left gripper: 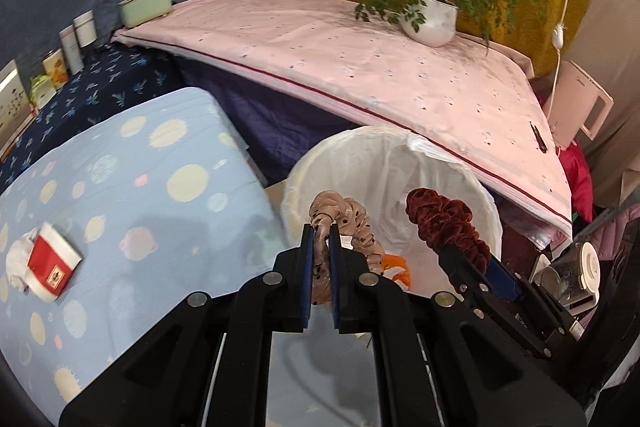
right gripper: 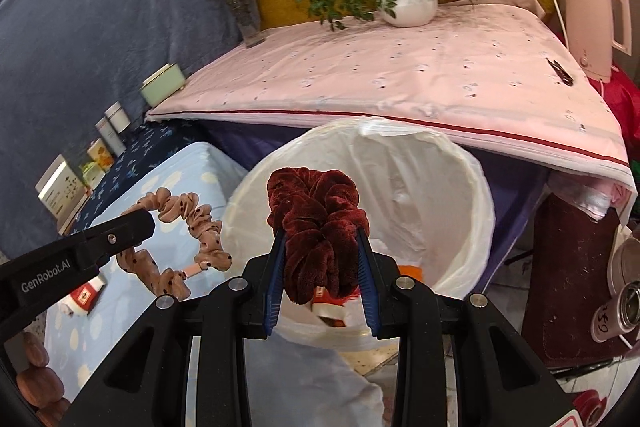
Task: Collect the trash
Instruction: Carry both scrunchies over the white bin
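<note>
Left gripper (left gripper: 323,259) clamped tight on pink dotted scrunchie (left gripper: 348,227) — held at rim of white-lined trash bin (left gripper: 384,163). Right gripper (right gripper: 322,263) pinching dark red velvet scrunchie (right gripper: 316,211) — held over bin opening. Crumpled red-white wrapper (left gripper: 48,263) lying on planet-print sheet (left gripper: 160,187).

Open mouth of white-lined bin (right gripper: 472,187) directly below both loads, interior largely unobstructed, some orange and red litter at the bottom. Pink-covered surface (left gripper: 360,67) overhanging the bin's far rim, closing off that side. Blue planet-print bed (left gripper: 140,187) hard against the bin's left. Left gripper (left gripper: 322,259) and right gripper (right gripper: 322,267) side by side, narrow gap between.
</note>
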{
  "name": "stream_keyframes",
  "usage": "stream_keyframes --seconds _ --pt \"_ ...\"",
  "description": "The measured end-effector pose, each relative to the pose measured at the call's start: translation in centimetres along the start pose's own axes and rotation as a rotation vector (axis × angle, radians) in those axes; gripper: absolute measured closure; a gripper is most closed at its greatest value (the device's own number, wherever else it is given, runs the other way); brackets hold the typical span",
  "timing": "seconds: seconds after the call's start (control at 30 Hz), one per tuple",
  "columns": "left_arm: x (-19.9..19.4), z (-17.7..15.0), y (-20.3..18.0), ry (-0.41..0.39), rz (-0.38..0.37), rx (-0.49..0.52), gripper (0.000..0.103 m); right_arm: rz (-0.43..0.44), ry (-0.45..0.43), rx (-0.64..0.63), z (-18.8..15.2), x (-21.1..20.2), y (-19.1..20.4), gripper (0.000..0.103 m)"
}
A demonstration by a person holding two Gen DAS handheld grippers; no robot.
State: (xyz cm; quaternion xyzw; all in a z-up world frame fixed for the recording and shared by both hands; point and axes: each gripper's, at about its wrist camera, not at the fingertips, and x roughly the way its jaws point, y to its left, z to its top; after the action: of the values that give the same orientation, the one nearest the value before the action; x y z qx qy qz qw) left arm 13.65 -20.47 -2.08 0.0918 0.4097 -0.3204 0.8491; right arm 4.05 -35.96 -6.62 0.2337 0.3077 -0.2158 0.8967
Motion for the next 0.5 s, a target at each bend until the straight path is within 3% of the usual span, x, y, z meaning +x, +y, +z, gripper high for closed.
stream_keyframes --seconds 0.3,0.43,0.5 --pt "2.4 1.0 -2.5 0.031 -0.04 0.011 0.091 -0.028 -0.001 0.032 0.3 0.5 -2.3 0.072" --pt "2.9 1.0 -2.3 0.033 -0.023 -0.003 0.064 -0.031 0.002 0.035 0.3 0.8 -2.5 0.072" --pt "2.9 0.9 -2.1 0.03 -0.017 -0.006 0.062 -0.032 0.005 0.035 0.3 1.0 -2.5 0.071"
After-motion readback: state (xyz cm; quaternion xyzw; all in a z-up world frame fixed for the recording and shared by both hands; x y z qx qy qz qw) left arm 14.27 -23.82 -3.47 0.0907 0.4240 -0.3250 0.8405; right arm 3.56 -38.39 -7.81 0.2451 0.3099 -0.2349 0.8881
